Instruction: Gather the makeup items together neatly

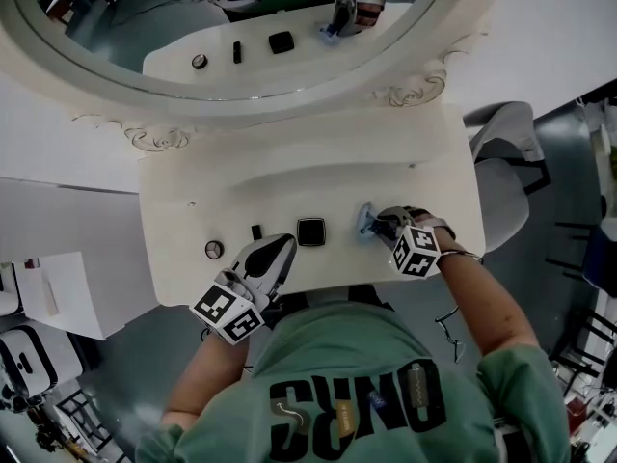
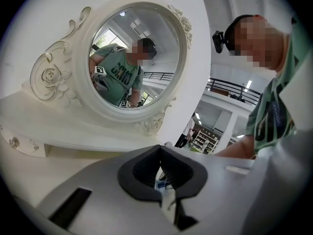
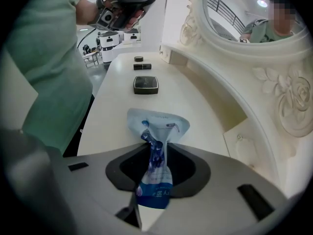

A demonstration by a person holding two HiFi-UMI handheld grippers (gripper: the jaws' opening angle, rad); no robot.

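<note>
Your right gripper (image 1: 384, 226) pinches the blue sachet (image 3: 157, 131), low over the vanity top (image 1: 289, 172), near the black compact (image 1: 310, 231) at its 3 o'clock. Lipstick (image 1: 256, 231) and round jar (image 1: 214, 250) sit spaced out at its 9 o'clock. Left gripper (image 1: 277, 257) has its jaws together, empty. Roughly halfway, I'd judge: sachet unreleased, row still loose.

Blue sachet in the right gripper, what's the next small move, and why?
Probably carry it left and set it beside the black compact. The right gripper pinches the blue sachet apart from the compact, black tube and round item that lie in a row.
</note>
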